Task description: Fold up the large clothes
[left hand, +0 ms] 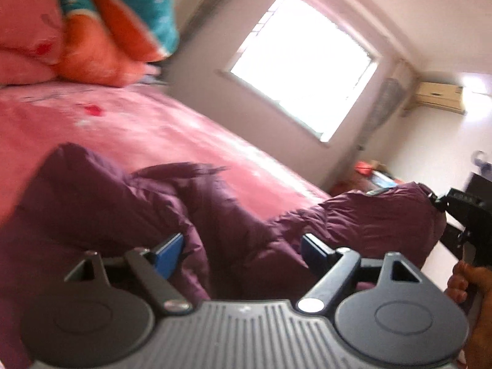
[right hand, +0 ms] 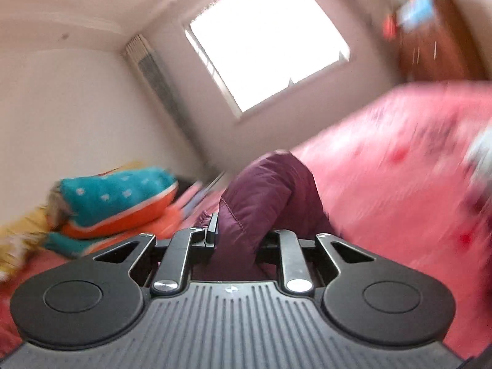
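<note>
The right tool (right hand: 243, 230) is squeezing the purple puffy jacket (right hand: 264, 190) over the pink bed (right hand: 399, 184). The left tool (left hand: 243, 252) is gaping wide, gripping nothing. The slippery jacket may be slipping out.

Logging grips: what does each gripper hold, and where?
Right gripper pinches a puffy fold at one end of the purple jacket. Left gripper is open, holding nothing.

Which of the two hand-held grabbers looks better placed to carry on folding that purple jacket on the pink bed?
Probably the right. The right gripper is already shut on a lifted part of the purple jacket, so it can carry that part over. The left gripper is open above the jacket, holding nothing.
</note>
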Demonstrator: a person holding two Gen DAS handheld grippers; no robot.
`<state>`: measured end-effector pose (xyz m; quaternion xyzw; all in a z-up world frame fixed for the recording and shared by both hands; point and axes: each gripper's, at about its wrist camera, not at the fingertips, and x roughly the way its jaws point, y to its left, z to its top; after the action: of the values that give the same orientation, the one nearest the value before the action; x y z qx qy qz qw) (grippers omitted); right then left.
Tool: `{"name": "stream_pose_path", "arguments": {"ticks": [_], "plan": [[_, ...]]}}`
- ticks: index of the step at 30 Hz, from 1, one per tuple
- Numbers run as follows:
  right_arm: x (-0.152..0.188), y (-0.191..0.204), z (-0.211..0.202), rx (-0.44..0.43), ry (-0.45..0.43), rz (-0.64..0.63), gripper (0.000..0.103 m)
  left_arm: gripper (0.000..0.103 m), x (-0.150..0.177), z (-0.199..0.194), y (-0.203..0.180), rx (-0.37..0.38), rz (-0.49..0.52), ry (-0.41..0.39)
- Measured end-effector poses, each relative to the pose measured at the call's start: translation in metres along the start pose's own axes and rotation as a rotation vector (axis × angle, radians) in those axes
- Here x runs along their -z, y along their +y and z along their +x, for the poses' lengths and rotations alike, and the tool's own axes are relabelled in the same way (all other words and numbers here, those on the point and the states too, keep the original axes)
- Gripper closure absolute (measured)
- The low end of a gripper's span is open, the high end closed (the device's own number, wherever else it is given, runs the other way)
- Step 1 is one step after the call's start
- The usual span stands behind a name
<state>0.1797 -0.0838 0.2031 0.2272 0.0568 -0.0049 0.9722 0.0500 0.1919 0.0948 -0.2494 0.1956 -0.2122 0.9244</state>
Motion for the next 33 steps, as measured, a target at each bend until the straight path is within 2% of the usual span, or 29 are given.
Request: {"name": "stream_pose_path", "arguments": {"ticks": [3, 5, 6, 10, 12, 15, 17, 21, 22, 23, 25, 29, 33], "plan": [[-0.023, -0.008, -0.029, 0.081, -0.056, -0.099, 0.081, 0.021, 0.012, 0.021, -0.027, 0.075, 0.026, 0.044], [-0.031, -0.013, -0.037, 0.150, -0.066, -0.188, 0.082, 0.021, 0.023, 0.038, -0.048, 0.141, 0.061, 0.106], [-0.032, -0.015, -0.037, 0.187, -0.060, -0.221, 0.081, 0.021, 0.029, 0.045, -0.057, 0.142, 0.089, 0.126], [-0.021, -0.042, -0.016, 0.317, 0.027, -0.357, 0.080, 0.021, 0.043, 0.063, -0.074, 0.112, 0.176, 0.166], [-0.013, -0.066, 0.007, 0.376, 0.135, -0.402, 0.080, 0.021, 0.043, 0.067, -0.073, 0.087, 0.179, 0.174], [-0.005, -0.104, 0.030, 0.442, 0.269, -0.346, 0.075, 0.021, 0.033, 0.056, -0.069, 0.092, 0.155, 0.137], [-0.006, -0.122, 0.039, 0.447, 0.321, -0.253, 0.060, 0.021, 0.028, 0.047, -0.069, 0.086, 0.148, 0.112], [-0.011, -0.151, 0.011, 0.440, 0.325, -0.096, 0.042, 0.021, 0.019, 0.027, -0.066, 0.027, 0.173, 0.086], [-0.013, -0.155, 0.005, 0.440, 0.325, -0.077, 0.030, 0.021, 0.017, 0.023, -0.064, 0.003, 0.181, 0.086], [-0.014, -0.156, -0.004, 0.440, 0.321, -0.065, 0.014, 0.021, 0.013, 0.017, -0.061, -0.031, 0.191, 0.088], [-0.013, -0.154, -0.025, 0.418, 0.309, -0.064, 0.003, 0.021, 0.009, -0.002, -0.054, -0.082, 0.211, 0.080], [-0.013, -0.151, -0.055, 0.376, 0.314, -0.060, 0.003, 0.021, 0.008, -0.040, -0.025, -0.201, 0.195, 0.080], [-0.006, -0.149, -0.084, 0.323, 0.312, -0.014, 0.000, 0.021, 0.013, -0.075, 0.010, -0.339, 0.130, 0.099]]}}
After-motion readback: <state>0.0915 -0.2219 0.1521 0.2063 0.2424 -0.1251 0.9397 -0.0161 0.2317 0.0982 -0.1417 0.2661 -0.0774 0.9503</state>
